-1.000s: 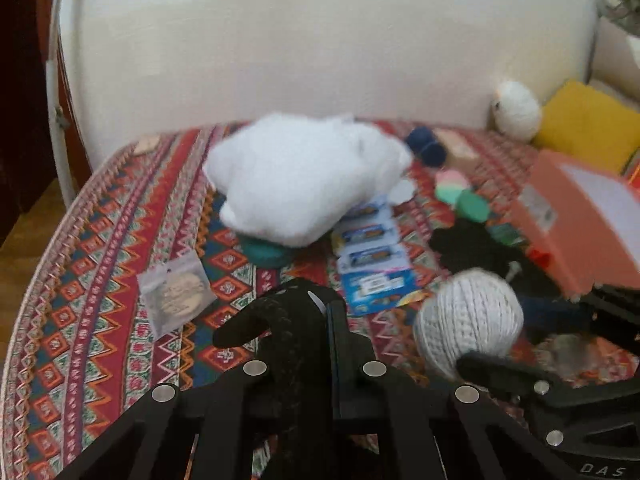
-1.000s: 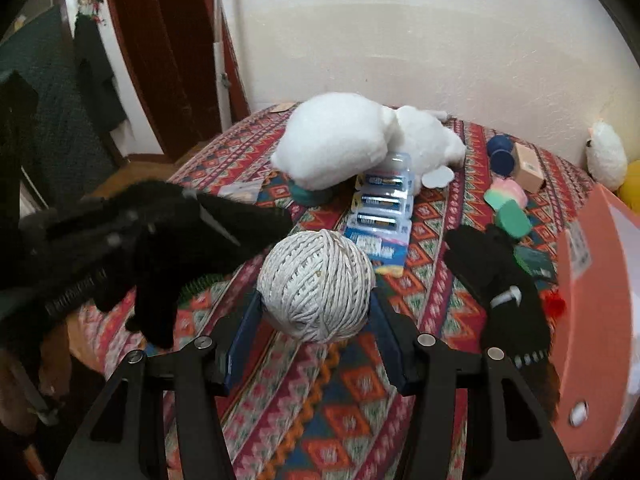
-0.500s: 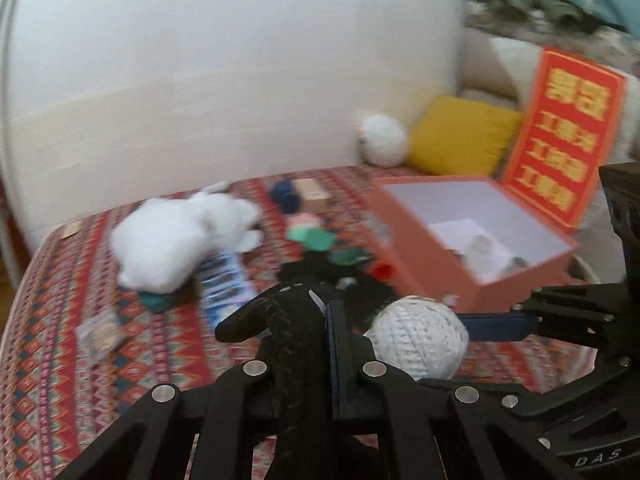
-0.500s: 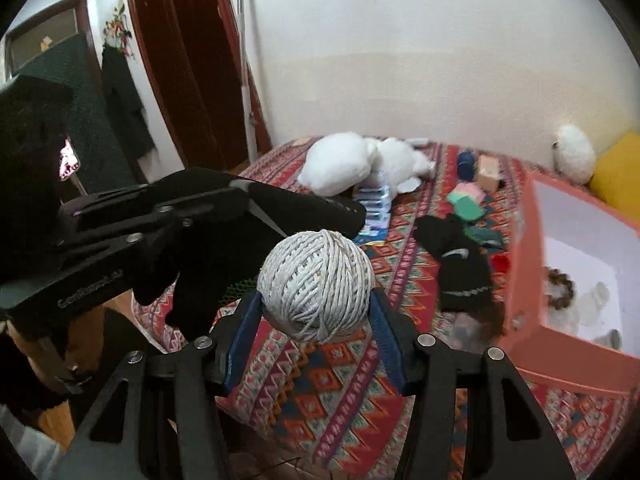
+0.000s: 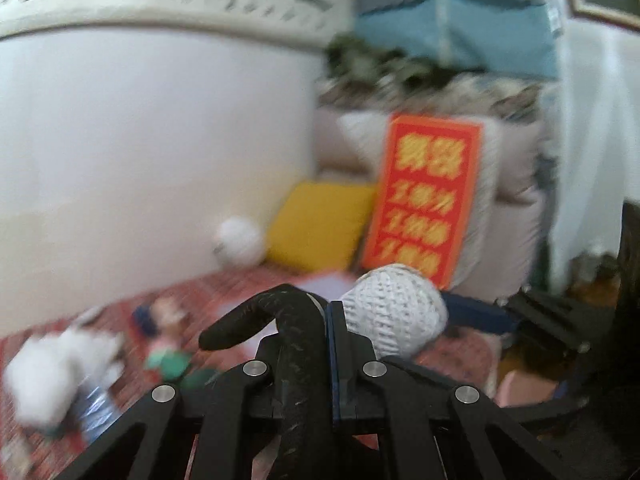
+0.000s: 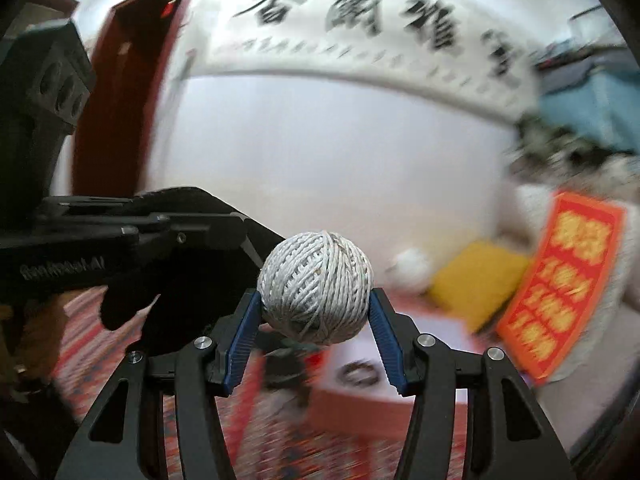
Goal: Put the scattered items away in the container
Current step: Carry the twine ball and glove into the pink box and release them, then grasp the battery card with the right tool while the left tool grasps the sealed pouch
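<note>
A ball of white twine (image 6: 316,284) sits between the blue pads of my right gripper (image 6: 316,320), which is shut on it and holds it in the air. The same ball (image 5: 394,308) shows in the left wrist view just right of my left gripper (image 5: 325,320). That gripper is shut on a black glove (image 5: 280,320), one of whose fingers curls out to the left. The open orange box (image 6: 360,404) lies below the ball, with a dark bracelet (image 6: 358,374) inside. Its red lid (image 6: 560,288) stands upright behind. Both views are motion-blurred.
A white plush toy (image 5: 52,368), green pieces (image 5: 168,364) and other small items lie on the patterned bedspread (image 5: 100,320) at lower left. A yellow cushion (image 5: 320,228) and a white fluffy ball (image 5: 240,240) rest against the wall. A dark red door (image 6: 120,100) stands at left.
Both grippers rose and swung right and upward with their loads. The bedspread items dropped low in view; the wall, lid and box now fill the frames.
</note>
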Action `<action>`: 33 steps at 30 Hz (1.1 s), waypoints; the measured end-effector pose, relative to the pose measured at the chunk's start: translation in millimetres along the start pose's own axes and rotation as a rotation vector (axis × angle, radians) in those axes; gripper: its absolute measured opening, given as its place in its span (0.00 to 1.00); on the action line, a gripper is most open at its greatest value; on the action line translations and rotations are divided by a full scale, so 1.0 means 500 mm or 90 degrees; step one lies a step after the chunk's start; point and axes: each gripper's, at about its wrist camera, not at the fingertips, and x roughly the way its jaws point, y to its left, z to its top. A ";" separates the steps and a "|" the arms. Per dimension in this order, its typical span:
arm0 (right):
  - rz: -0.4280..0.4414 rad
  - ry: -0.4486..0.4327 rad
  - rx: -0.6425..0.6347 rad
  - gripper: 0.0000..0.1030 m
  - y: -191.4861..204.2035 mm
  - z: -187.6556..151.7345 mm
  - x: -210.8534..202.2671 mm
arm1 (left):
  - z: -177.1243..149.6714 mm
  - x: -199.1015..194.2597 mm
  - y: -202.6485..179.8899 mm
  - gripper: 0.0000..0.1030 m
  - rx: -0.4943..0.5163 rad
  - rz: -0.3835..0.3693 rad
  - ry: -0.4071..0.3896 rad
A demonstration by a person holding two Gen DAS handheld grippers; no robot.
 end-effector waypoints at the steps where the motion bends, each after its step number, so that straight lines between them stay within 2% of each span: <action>1: -0.034 -0.014 0.003 0.56 -0.019 0.005 -0.004 | 0.015 0.026 -0.006 0.05 0.003 -0.011 -0.003; 4: -0.135 -0.051 0.016 0.56 -0.078 0.018 -0.011 | 0.047 0.113 -0.012 0.05 0.006 -0.037 0.003; 5: -0.158 -0.046 0.029 0.56 -0.103 0.017 0.011 | 0.050 0.165 -0.005 0.05 -0.002 -0.039 0.024; 8: -0.215 0.001 0.071 0.56 -0.188 0.000 0.105 | 0.045 0.323 0.020 0.07 -0.014 -0.038 0.099; 11: -0.241 0.074 0.111 0.56 -0.264 -0.037 0.227 | 0.005 0.496 0.017 0.08 -0.027 0.006 0.190; 12: -0.236 0.109 0.130 0.56 -0.291 -0.059 0.281 | -0.011 0.541 0.026 0.13 -0.036 0.018 0.222; 13: -0.224 0.146 0.150 0.57 -0.319 -0.080 0.333 | -0.026 0.582 0.036 0.28 -0.045 0.027 0.252; 14: -0.193 0.186 0.176 0.58 -0.343 -0.101 0.380 | -0.041 0.624 0.046 0.38 -0.055 0.037 0.283; 15: -0.165 0.222 0.205 0.58 -0.361 -0.122 0.418 | -0.056 0.642 0.052 0.53 -0.061 0.044 0.296; 16: -0.148 0.250 0.228 0.63 -0.375 -0.140 0.449 | -0.064 0.655 0.060 0.61 -0.065 0.060 0.298; 17: -0.160 0.256 0.233 0.74 -0.379 -0.149 0.460 | -0.075 0.655 0.069 0.65 -0.066 0.081 0.291; 19: -0.183 0.264 0.241 0.84 -0.384 -0.165 0.478 | -0.082 0.642 0.083 0.78 -0.069 0.104 0.269; 20: -0.186 0.255 0.238 0.86 -0.379 -0.161 0.473 | -0.084 0.632 0.093 0.79 -0.073 0.107 0.257; 24: -0.168 0.220 0.250 0.87 -0.352 -0.139 0.445 | -0.076 0.582 0.119 0.82 -0.084 0.119 0.237; 28: -0.150 0.161 0.239 0.87 -0.303 -0.089 0.413 | -0.081 0.478 0.137 0.87 -0.087 0.138 0.196; 33: -0.099 0.064 0.188 0.92 -0.172 -0.021 0.359 | -0.123 0.319 0.194 0.89 -0.095 0.212 0.170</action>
